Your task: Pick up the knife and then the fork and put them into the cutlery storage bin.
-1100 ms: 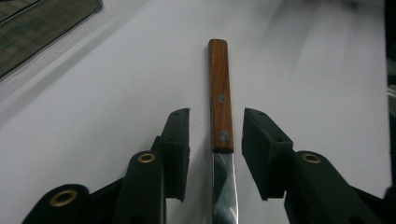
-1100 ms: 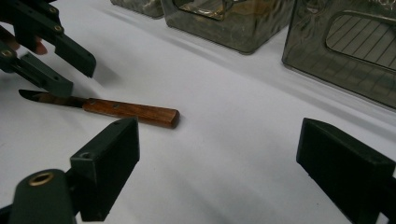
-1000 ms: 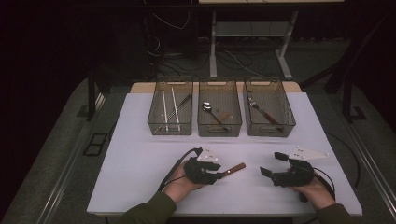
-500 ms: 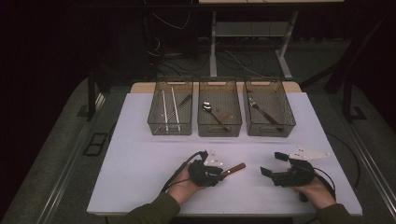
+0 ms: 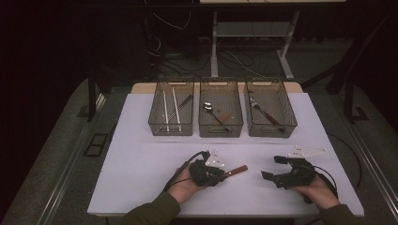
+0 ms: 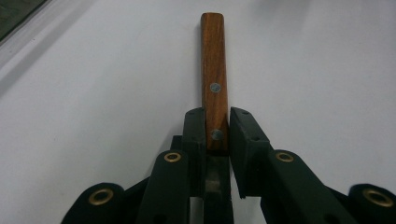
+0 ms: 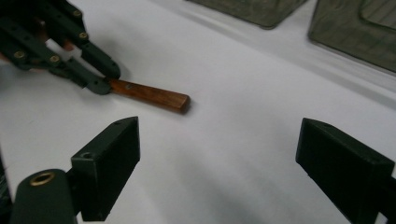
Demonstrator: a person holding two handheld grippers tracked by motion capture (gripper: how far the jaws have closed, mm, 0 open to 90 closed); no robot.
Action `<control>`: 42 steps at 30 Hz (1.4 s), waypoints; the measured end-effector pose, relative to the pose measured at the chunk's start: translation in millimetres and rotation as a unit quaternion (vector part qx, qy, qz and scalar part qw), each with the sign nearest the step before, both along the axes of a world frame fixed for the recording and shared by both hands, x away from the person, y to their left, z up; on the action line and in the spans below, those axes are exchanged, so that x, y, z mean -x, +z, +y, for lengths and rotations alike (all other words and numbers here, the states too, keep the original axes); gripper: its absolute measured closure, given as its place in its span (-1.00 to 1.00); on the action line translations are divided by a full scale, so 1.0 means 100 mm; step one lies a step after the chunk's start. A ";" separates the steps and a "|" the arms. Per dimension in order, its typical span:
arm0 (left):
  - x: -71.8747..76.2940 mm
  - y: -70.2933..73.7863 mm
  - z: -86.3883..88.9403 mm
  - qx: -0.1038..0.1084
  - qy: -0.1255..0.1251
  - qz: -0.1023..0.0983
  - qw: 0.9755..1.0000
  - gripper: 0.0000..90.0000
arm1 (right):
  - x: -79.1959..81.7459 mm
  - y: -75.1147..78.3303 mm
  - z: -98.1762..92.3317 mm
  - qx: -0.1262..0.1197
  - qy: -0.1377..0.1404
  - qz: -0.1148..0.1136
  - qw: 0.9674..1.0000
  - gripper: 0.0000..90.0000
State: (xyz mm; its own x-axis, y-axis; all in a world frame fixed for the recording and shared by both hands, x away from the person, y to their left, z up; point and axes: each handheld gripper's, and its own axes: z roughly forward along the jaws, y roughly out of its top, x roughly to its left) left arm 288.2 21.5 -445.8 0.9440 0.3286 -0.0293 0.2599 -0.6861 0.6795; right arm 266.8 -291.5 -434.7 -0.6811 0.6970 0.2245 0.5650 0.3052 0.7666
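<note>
The left claw point(image 6: 217, 135) has just closed onto the wooden handle point(image 6: 214, 77).

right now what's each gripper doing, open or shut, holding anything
Left gripper: jaws have just been closing, now shut on the wooden handle.
Right gripper: open, holding nothing.

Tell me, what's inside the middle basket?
The middle basket holds a spoon with a dark handle, lying slanted. The near wall's mesh blurs the handle's end, so anything small there can't be told.

Glossy wood handle point(image 6: 213, 70) w/ metal rivets; matt white table point(image 5: 141, 154).
</note>
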 end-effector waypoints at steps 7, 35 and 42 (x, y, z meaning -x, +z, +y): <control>0.00 0.06 0.03 0.003 -0.020 0.018 1.000 0.71 | 0.04 0.06 0.06 0.013 0.065 0.004 0.998 -0.69; -0.04 0.47 0.02 -0.003 -0.175 0.016 0.984 0.70 | -0.22 0.32 0.93 0.113 0.315 -0.014 0.942 -0.34; 0.04 0.46 -0.04 -0.012 -0.194 0.018 0.981 0.70 | -0.20 0.26 1.10 0.122 0.345 0.012 0.930 0.00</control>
